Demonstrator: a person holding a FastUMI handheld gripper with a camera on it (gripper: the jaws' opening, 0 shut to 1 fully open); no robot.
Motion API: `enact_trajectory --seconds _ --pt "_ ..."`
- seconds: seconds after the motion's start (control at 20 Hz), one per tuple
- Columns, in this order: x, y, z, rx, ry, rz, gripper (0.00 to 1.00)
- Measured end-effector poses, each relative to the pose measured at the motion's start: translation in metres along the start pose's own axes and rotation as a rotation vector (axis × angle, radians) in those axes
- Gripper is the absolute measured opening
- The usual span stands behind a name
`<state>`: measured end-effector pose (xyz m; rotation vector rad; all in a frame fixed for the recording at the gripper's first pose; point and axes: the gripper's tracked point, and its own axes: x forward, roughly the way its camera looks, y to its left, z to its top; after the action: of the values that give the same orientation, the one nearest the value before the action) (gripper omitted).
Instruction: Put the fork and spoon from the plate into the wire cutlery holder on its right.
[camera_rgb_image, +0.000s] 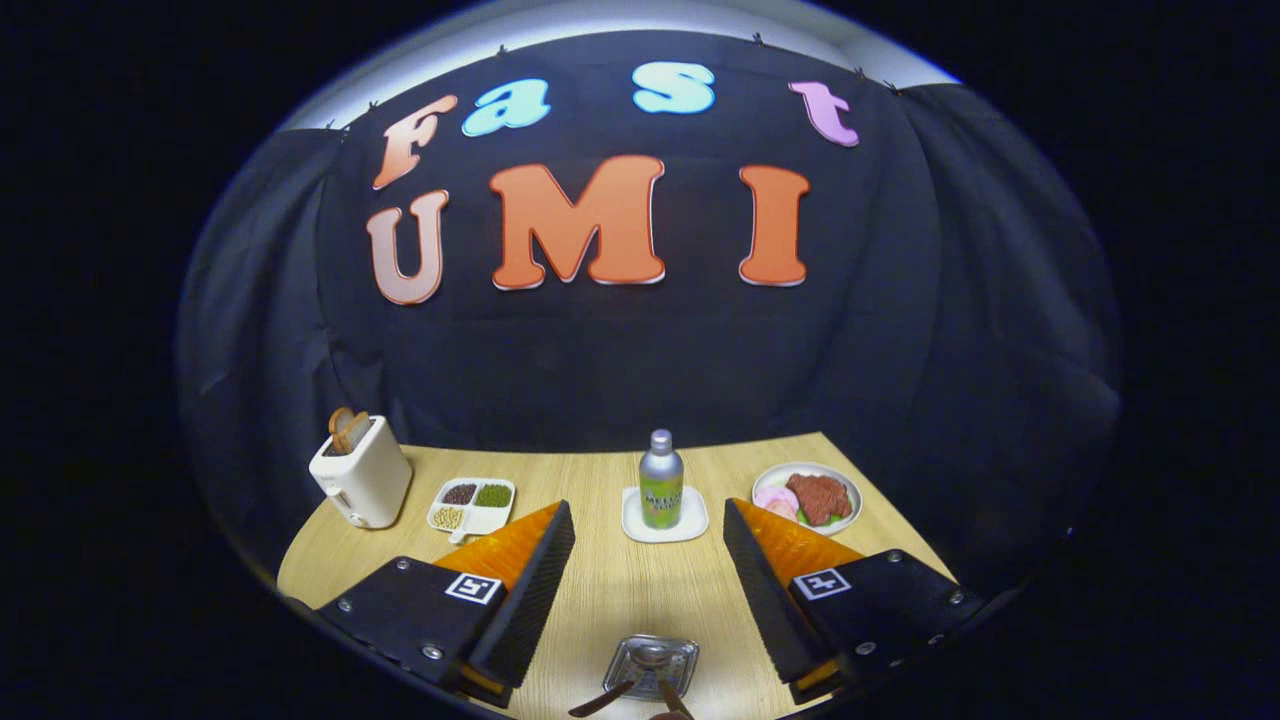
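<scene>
At the bottom centre of the frame, between the two fingers of the claw (648, 520), a small square metal plate (652, 665) lies on the wooden worktop (600, 590). On it rest the fork and spoon (640, 685), dark and shiny; their handles are cut off at the lower edge, and I cannot tell which one is which. The claw is released, its fingers spread wide and holding nothing. Beyond the fingertips, at the centre, a silver bottle (661, 492) stands upright on a white coaster (664, 520). Further left are a divided dish of beans (472, 505) and a white toaster (360, 472) with bread. At the right, a plate of meat (808, 497) sits. Black cloth closes the booth behind.
</scene>
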<state>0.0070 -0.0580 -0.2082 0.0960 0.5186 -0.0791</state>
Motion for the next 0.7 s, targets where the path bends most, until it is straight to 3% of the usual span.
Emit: enact_trajectory --seconds 0.35,0.7 --pt "-0.026 0.006 0.059 -0.056 -0.257 -0.047 0.94" --pt "-0.051 0.003 0.093 -0.028 -0.351 -0.042 0.95"
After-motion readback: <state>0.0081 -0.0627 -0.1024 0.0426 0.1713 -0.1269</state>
